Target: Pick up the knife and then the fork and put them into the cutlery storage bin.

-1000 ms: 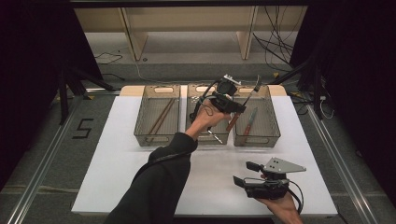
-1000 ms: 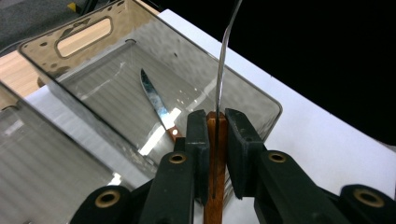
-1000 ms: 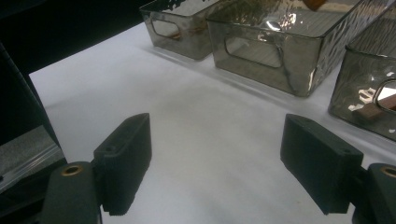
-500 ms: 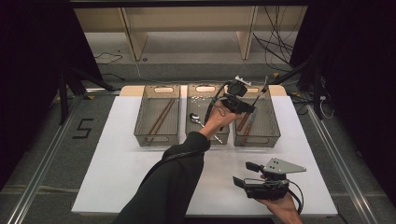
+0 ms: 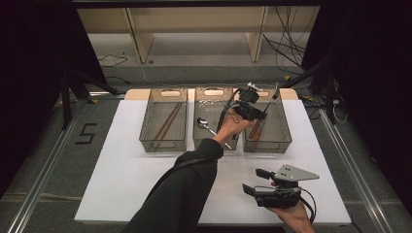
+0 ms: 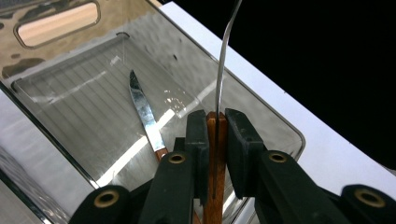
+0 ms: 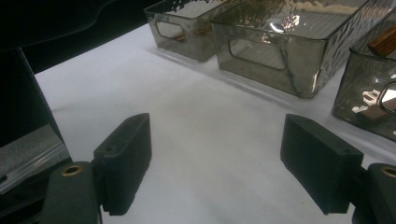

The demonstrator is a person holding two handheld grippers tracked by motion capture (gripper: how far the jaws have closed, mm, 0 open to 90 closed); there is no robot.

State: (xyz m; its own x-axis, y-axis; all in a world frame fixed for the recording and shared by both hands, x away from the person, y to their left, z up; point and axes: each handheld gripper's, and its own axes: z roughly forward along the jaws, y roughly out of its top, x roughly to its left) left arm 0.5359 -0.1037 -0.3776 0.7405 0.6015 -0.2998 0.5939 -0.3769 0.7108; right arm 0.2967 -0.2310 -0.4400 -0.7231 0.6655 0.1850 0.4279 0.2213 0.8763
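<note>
**Over the right bin, a wood-handled utensil sits in your left gripper**

Above the rightmost clear bin (image 5: 284, 127) your left gripper (image 5: 251, 108) is clamped on a utensil with a wooden handle (image 6: 215, 154). Its thin metal shaft (image 6: 223, 56) curves up and away from the jaws. You hold it on the wooden part, just below where the metal begins, and this looks like the good place: wood gives the pads more friction than polished steel. I judge the piece light and stiff, not fragile, but it is long, so it may swing or turn between the pads if your grip becomes loose. The metal will slide and ring on the hard bin floor.

A table knife (image 6: 144, 114) with the same kind of wooden handle already lies on the floor of this bin. The middle bin holds a spoon (image 5: 208, 126) and the left bin holds chopsticks (image 5: 167, 122).

Your right gripper (image 7: 219, 163) rests low over the white table (image 5: 126, 170), jaws wide apart, nothing between them.

The working end of the held utensil is cut off at the top of the left gripper view, so I cannot say whether it is a fork or something else. The lower part of the knife handle is hidden behind the jaws.
</note>
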